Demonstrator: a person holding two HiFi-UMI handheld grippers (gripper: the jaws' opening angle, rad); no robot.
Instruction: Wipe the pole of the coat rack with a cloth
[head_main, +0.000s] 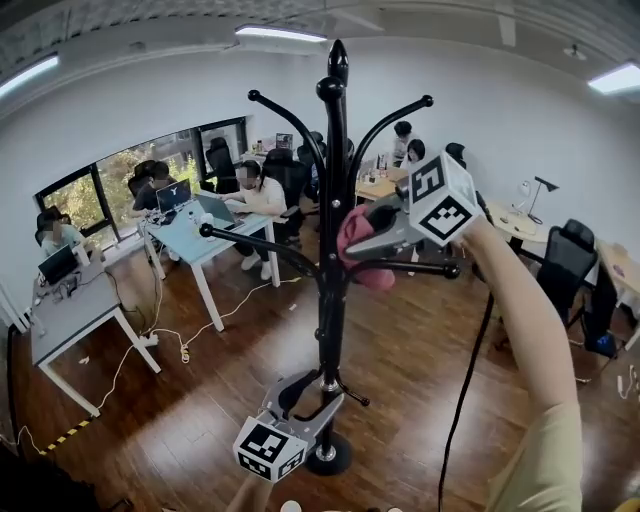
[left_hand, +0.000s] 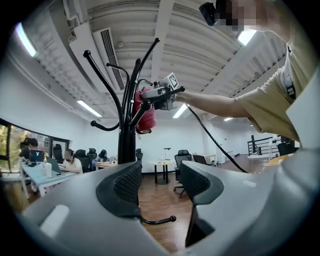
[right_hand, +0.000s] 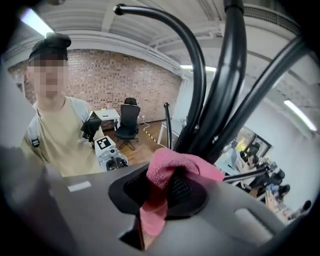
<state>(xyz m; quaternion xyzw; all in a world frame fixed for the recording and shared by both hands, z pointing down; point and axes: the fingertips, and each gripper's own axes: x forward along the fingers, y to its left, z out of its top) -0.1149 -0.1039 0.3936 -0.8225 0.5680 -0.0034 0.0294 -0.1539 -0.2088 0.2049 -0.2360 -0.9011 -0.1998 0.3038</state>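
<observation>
Head view: grey tabletop (head_main: 65, 318) far left, people seated at more tabletops along the window.

Centre: black coat rack, pole (head_main: 331, 300) upright on the wood floor (head_main: 420, 380).

Left tongs (head_main: 312, 398) low, just above the round base (head_main: 328, 462), right by the pole. Contact can't be told.

Left gripper view: jaws spread, nothing held. Only floor and a small low hook (left_hand: 159, 220) show in the gap. The pole (left_hand: 126, 145) rises behind the left-hand jaw.

Right of centre: right tongs (head_main: 362, 240) raised to hook height on an outstretched arm (head_main: 520, 310). They pinch the pink cloth (head_main: 350, 232), which sits against the pole among the hooks.

Right gripper view: jaws closed on the cloth (right_hand: 172, 165), bunched over the pads with a tail hanging between them. The pole (right_hand: 232, 75) and curved hooks stand directly behind the cloth.
</observation>
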